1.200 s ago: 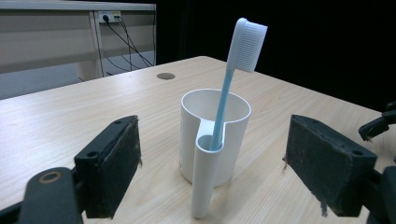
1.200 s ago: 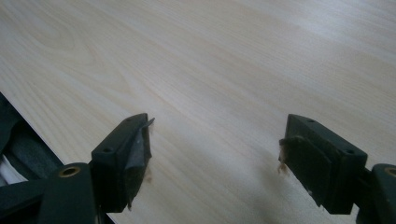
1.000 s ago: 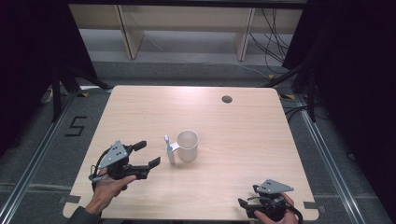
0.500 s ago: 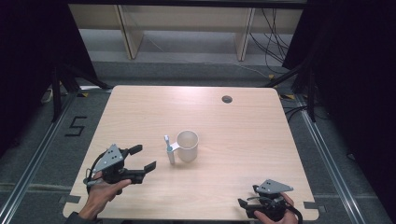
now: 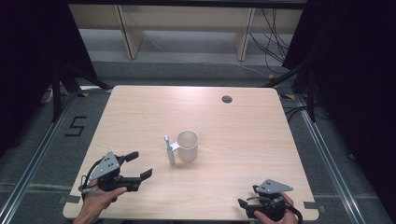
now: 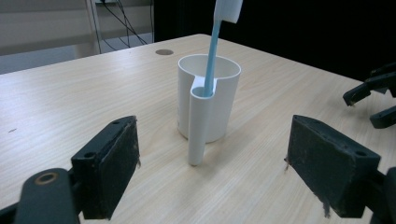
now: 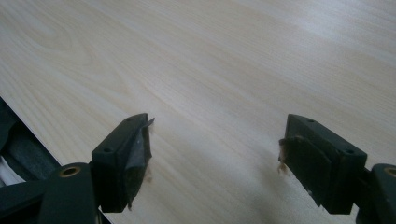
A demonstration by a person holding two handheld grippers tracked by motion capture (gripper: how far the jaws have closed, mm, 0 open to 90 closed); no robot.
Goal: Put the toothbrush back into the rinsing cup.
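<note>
Already the toothbrush [image 6: 212, 51] stands in the narrow tube [image 6: 200, 122] on the side of the white cup [image 5: 187, 145], head up and leaning a little; the cup sits upright near the middle of the counter [image 5: 261, 135], so I judge the placing itself to be done; what is left, as far as I can tell, is only to bring my hands to rest. My left claw [image 5: 137, 166] is released, jaws spread wide with nothing between them; it hangs near the counter's near left corner, pointed at the cup and apart from it; in the left gripper view the cup and its tube stand framed between the two pads, untouched. My right claw [image 5: 246, 208] sits low at the near right edge of the counter, well apart from the cup; it too is released, and in the right gripper view its pads [image 7: 136, 149] are spread over bare wood, holding nothing. A small dark hole [image 5: 227, 99] marks the far side of the counter, well clear of the work.
</note>
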